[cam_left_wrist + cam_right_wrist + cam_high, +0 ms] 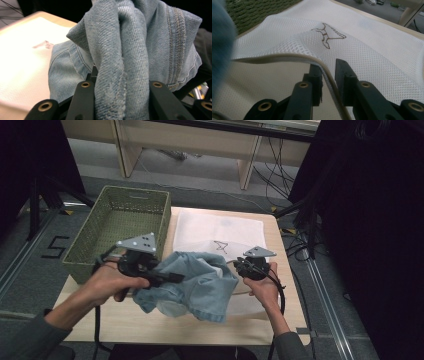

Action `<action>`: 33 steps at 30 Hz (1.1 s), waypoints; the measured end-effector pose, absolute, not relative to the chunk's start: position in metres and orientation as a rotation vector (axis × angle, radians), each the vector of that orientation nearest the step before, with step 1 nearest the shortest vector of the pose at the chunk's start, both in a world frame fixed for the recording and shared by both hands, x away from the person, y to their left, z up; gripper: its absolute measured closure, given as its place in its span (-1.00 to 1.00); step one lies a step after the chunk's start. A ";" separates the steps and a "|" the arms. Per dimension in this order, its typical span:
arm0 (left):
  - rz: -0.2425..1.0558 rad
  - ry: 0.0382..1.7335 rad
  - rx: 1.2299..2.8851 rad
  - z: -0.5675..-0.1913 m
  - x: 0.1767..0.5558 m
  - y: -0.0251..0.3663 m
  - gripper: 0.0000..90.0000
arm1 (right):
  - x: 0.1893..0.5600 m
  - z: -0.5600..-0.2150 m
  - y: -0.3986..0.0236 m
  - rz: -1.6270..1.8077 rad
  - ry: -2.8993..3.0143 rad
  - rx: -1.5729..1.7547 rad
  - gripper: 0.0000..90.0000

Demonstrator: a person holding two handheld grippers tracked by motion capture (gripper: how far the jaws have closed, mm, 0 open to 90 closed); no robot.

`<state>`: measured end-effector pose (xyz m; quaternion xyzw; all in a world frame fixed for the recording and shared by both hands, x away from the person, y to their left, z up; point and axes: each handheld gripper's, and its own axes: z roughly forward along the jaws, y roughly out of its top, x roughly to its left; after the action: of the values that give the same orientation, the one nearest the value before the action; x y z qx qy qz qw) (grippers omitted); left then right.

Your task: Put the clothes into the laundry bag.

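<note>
Worktop (150,322): pale wood, carries basket, mesh bag, denim
Mesh bag (220,227): white net w/ small brown outline motif (327,37), flat on worktop centre-right, just beside basket; zip-edged rim (287,58) lifted at near side
Basket (120,212): green woven, rectangular, far-left corner of worktop
Denim garment (197,282): light blue, bunched, held up at worktop centre, over near part of bag, between the two grippers
Left hand-held gripper (172,277): jaws clamped on a thick fold of denim (120,75); left hand (107,280) on grip
Right hand-held gripper (328,72): jaws narrow, pinching bag rim; right hand (265,287) on grip
</note>
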<state>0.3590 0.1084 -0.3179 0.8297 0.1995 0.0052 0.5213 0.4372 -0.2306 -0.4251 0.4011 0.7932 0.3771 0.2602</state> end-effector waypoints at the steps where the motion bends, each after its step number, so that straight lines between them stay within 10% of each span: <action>1: -0.011 0.479 2.017 -0.332 0.362 0.096 0.54 | 0.437 -0.425 -0.231 1.025 2.148 1.088 0.69; 33: -0.063 0.485 2.118 -0.404 0.393 0.000 0.51 | 0.431 -0.404 -0.233 1.104 2.117 1.063 0.88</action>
<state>0.3931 -0.0002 -0.4037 0.8624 0.1976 -0.0257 0.4653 0.4309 -0.2330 -0.4042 0.3925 0.7821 0.4078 0.2608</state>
